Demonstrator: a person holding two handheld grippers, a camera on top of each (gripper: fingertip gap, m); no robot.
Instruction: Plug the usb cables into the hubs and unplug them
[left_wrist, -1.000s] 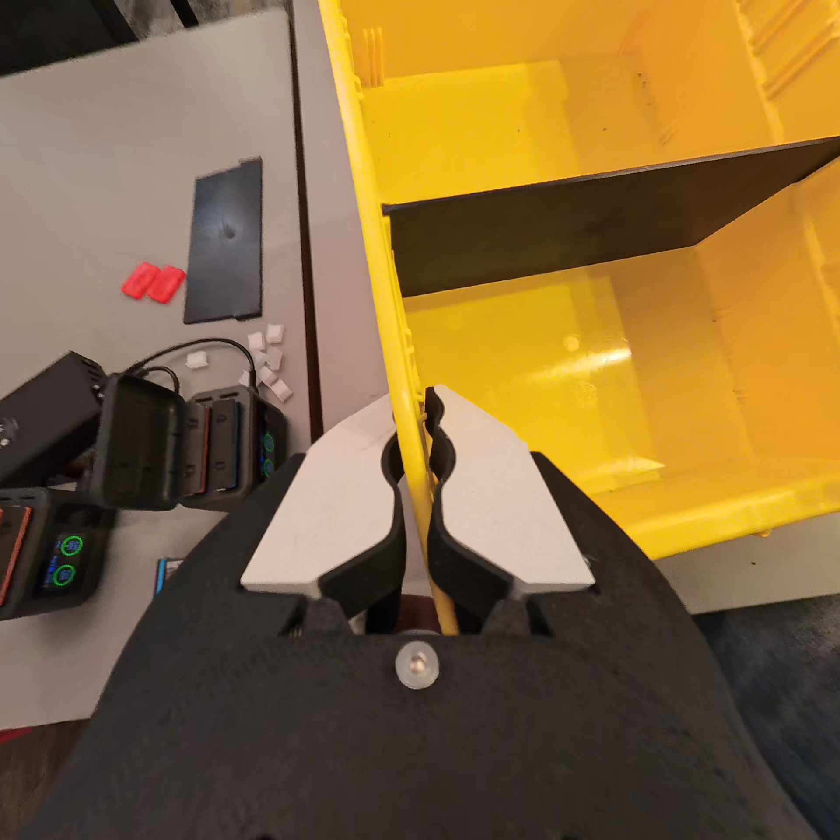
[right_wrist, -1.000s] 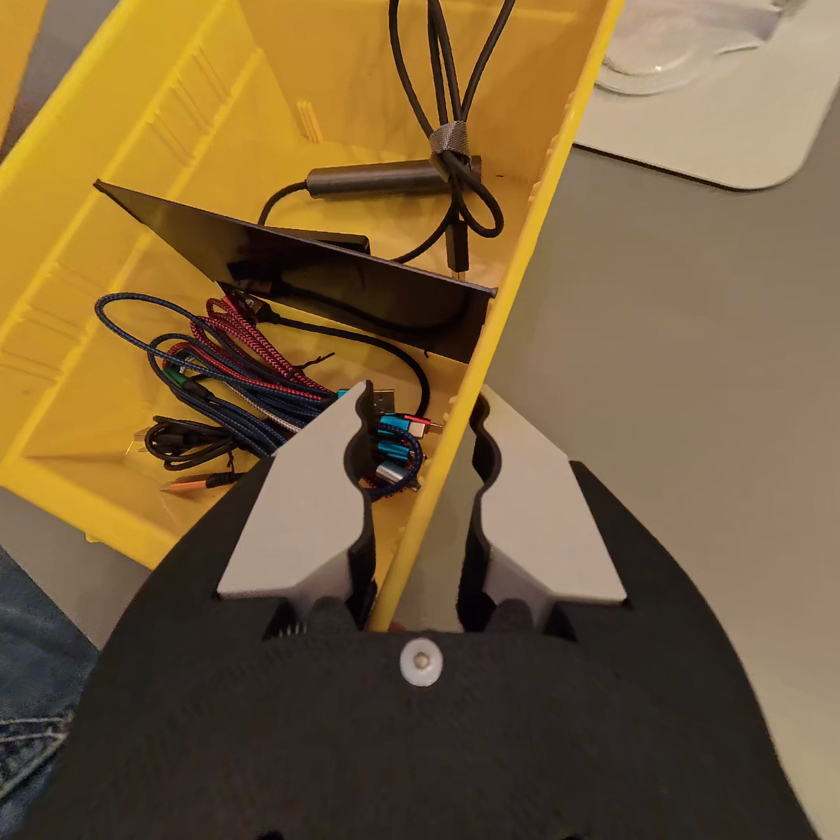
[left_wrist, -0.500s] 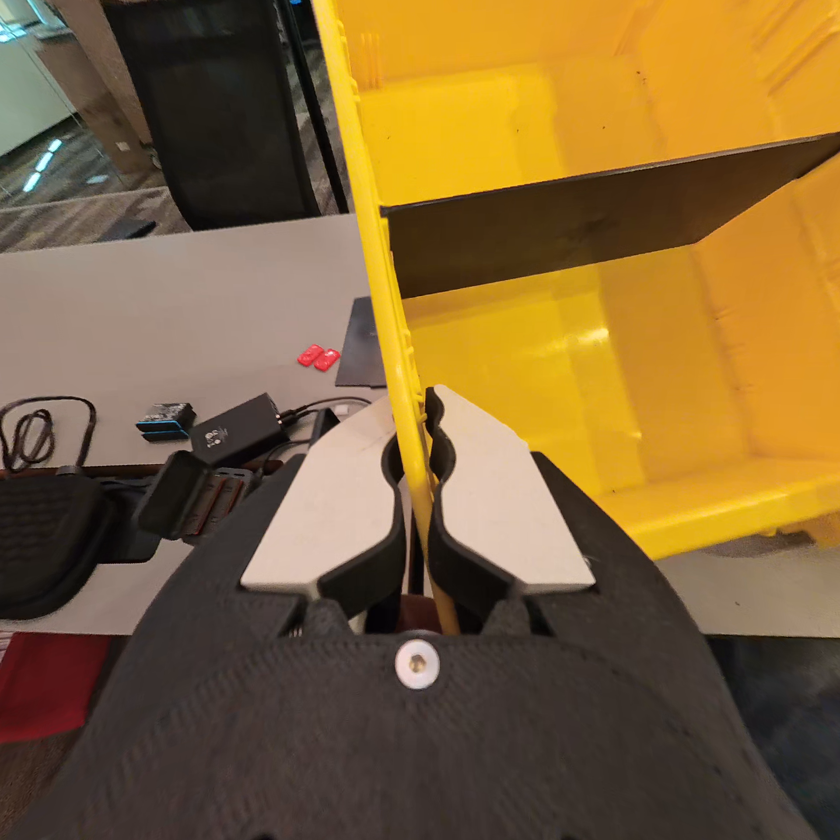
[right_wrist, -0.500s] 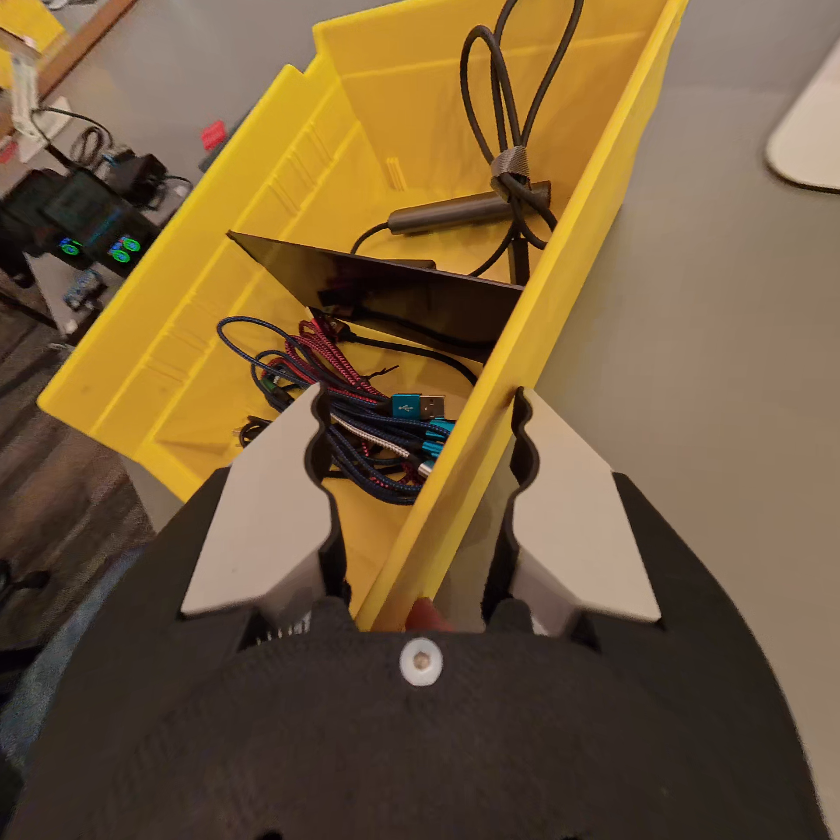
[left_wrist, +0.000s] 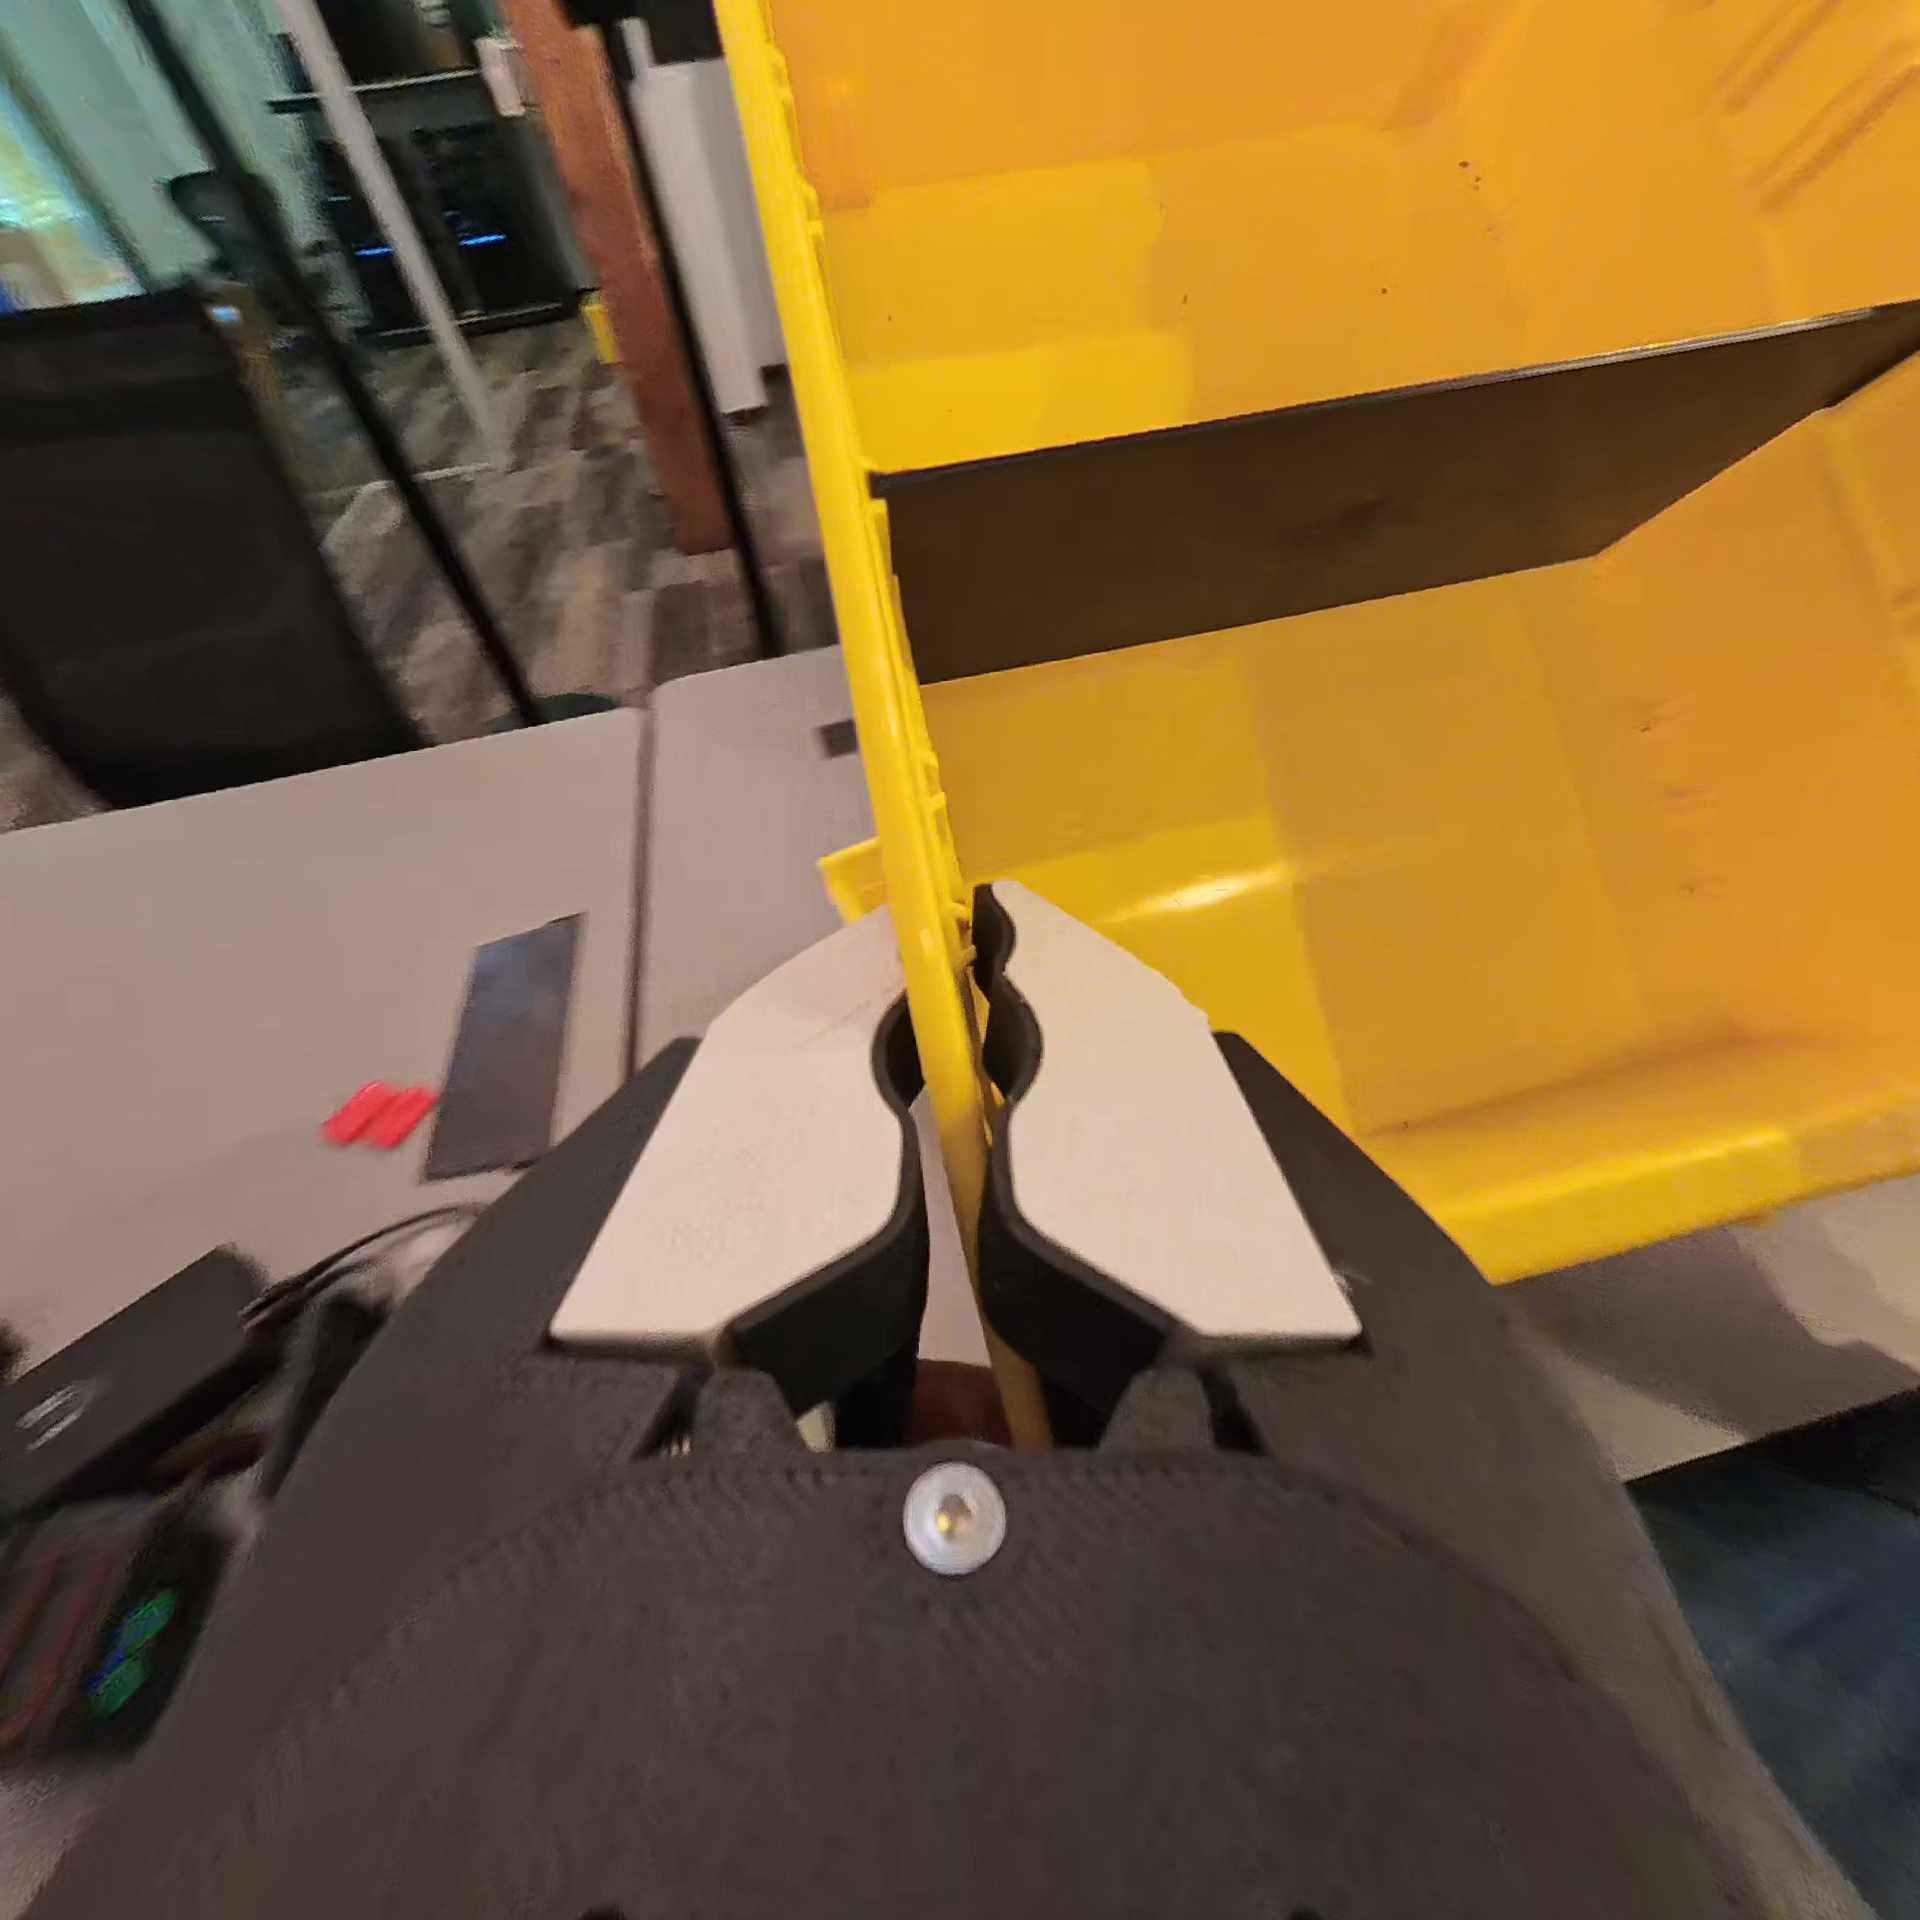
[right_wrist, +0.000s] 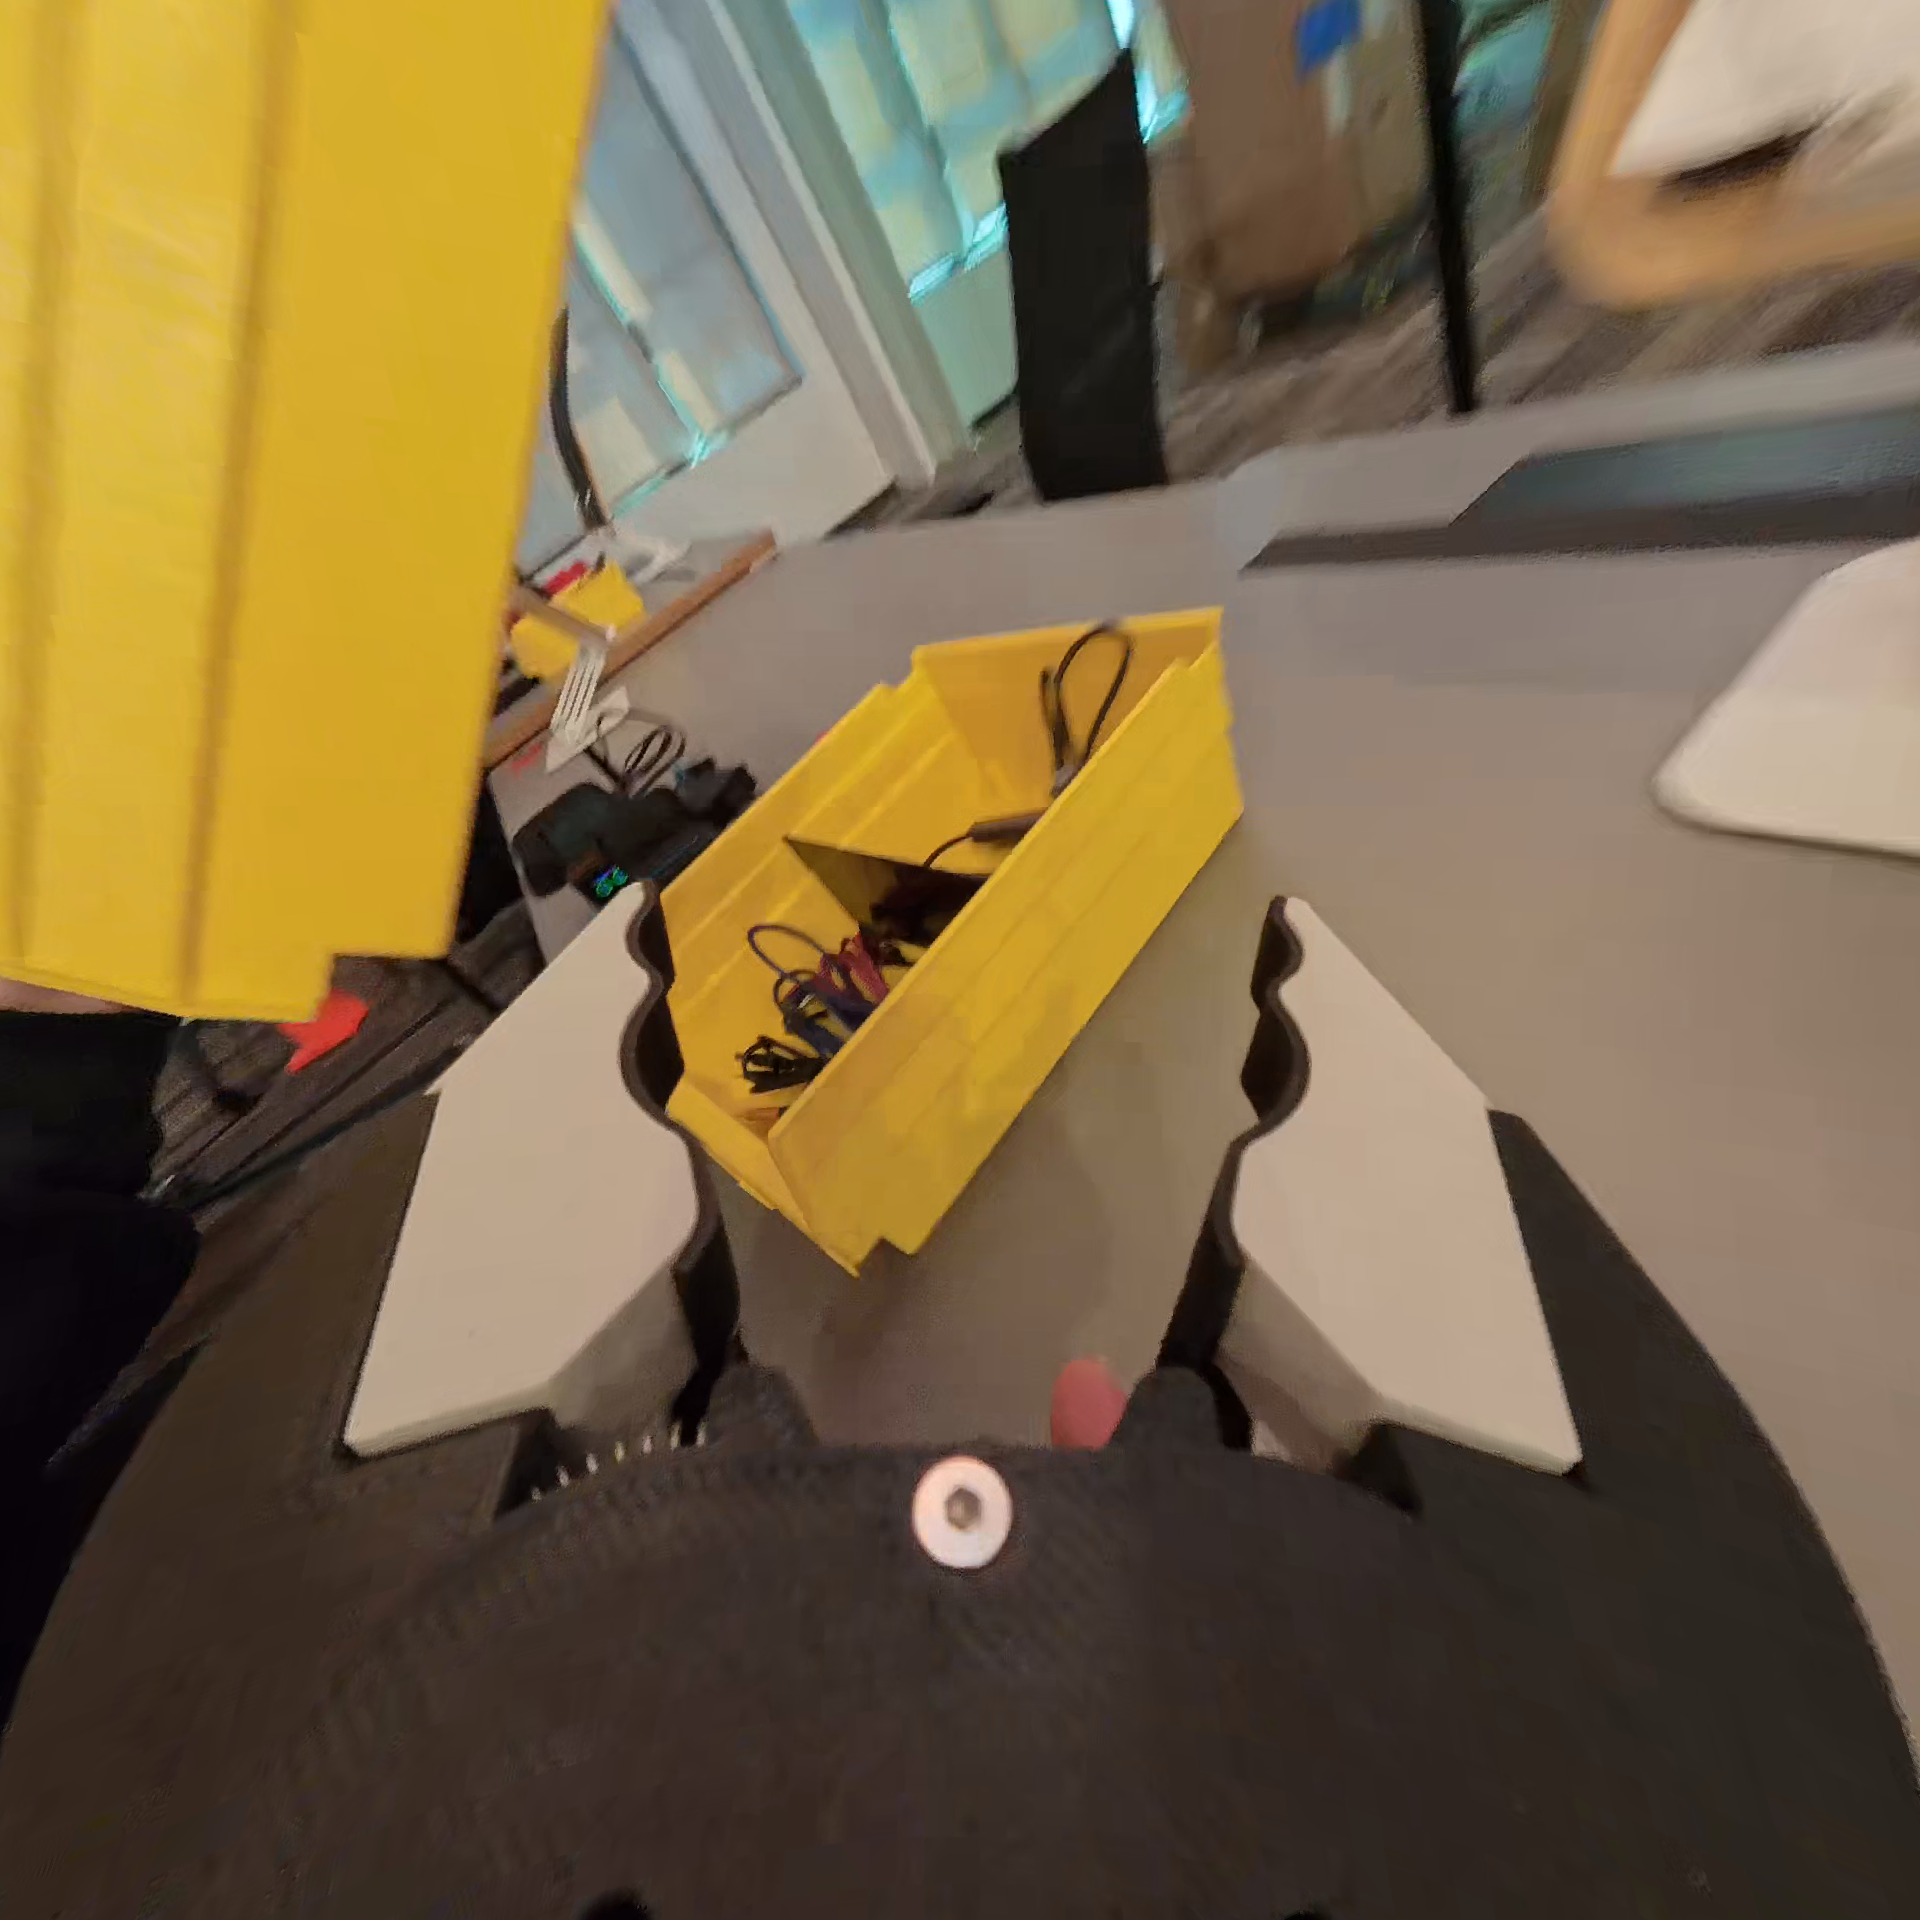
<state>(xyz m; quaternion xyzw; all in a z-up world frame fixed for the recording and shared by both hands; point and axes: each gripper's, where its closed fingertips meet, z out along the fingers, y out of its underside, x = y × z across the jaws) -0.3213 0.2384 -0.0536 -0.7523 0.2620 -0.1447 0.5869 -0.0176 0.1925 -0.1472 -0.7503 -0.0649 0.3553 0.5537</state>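
Observation:
My left gripper (left_wrist: 961, 914) is shut on the side wall of an empty yellow bin (left_wrist: 1455, 935) with a black divider (left_wrist: 1351, 520), and holds it in the air above the grey table. That bin also shows at the upper left of the right wrist view (right_wrist: 260, 468). My right gripper (right_wrist: 961, 899) is open and empty, held back from a second yellow bin (right_wrist: 997, 1039) that rests on the table. Coloured usb cables (right_wrist: 821, 987) lie in its near compartment. A dark hub with a black cable (right_wrist: 1070, 717) lies behind its black divider (right_wrist: 873, 868).
A black plate (left_wrist: 504, 1049) and red pieces (left_wrist: 376, 1114) lie on the table to the left. Black devices with lit screens (left_wrist: 114, 1558) sit at the near left and also show in the right wrist view (right_wrist: 613, 831). A white pad (right_wrist: 1808, 727) lies at the right. My right fingertips sit around 35 centimetres from my left ones.
My left gripper has lifted the empty bin well above the table. My right gripper has opened wider and drawn back from the cable bin's wall, which it straddled before.

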